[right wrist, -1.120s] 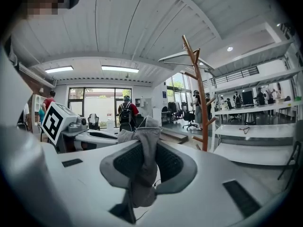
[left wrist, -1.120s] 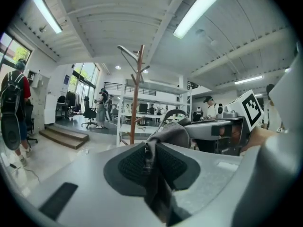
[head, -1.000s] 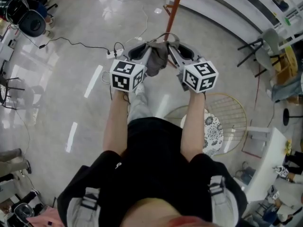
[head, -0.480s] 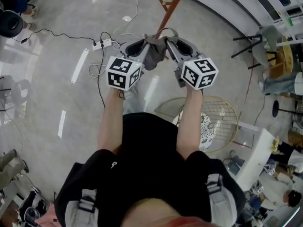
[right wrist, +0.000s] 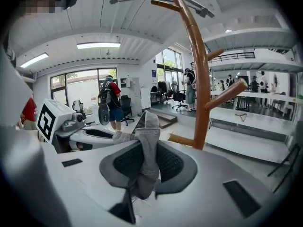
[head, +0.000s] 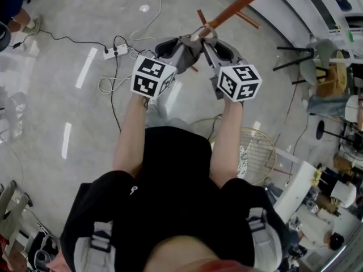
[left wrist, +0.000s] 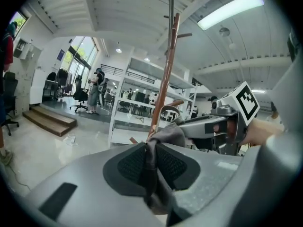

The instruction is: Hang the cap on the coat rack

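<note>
Head view is showing both grippers raised side by side in front of the person, sharing the grey cap [head: 190, 52] between them. The left gripper [left wrist: 149, 161] is pinching a fold of the cap's cloth between its pads, and the right gripper [right wrist: 143, 167] is clamping another fold the same way. The cap is hanging right at the coat rack [head: 241, 3], whose orange-brown pole is slanting away just beyond the jaws; whether cloth and pole are touching is not clear. Under the right forearm a round gold wire basket [head: 266, 143] is holding a patterned cushion [head: 243, 160]. A power strip [head: 110, 52] and its cables are lying on the pale floor [head: 62, 95] to the left, where open room is stretching out, while a chair [head: 311, 67] is crowding the right edge.
</note>
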`<action>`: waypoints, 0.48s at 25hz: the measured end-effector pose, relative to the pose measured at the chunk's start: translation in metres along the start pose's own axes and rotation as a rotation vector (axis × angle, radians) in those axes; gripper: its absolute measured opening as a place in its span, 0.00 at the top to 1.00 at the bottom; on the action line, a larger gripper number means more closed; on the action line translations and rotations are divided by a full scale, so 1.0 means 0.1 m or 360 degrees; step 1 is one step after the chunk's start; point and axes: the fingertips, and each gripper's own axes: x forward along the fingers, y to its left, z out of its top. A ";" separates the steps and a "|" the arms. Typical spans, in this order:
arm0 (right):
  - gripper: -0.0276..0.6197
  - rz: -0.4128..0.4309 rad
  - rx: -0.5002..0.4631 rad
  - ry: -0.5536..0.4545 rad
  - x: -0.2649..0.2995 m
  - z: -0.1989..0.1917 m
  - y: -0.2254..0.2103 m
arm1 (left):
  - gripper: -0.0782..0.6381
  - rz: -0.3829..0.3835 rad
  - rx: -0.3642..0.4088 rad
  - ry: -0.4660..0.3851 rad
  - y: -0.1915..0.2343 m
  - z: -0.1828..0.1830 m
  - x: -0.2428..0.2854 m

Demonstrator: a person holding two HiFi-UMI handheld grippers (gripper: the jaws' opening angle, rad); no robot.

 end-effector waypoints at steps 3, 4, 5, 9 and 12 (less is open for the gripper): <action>0.85 -0.0074 0.0034 0.0038 0.12 -0.05 -0.16 | 0.80 -0.0041 0.0008 0.0043 0.09 -0.03 0.19; 0.85 -0.0096 0.0049 0.0054 0.16 -0.08 -0.20 | 0.80 -0.0056 0.0008 0.0063 0.10 -0.06 0.24; 0.85 -0.0117 0.0062 0.0072 0.20 -0.11 -0.25 | 0.80 -0.0069 0.0008 0.0085 0.12 -0.08 0.30; 0.85 -0.0156 0.0100 0.0131 0.35 -0.21 -0.42 | 0.80 -0.0080 0.0019 0.0185 0.20 -0.16 0.52; 0.85 -0.0178 0.0158 0.0174 0.38 -0.36 -0.61 | 0.80 -0.0073 0.0068 0.0263 0.14 -0.25 0.68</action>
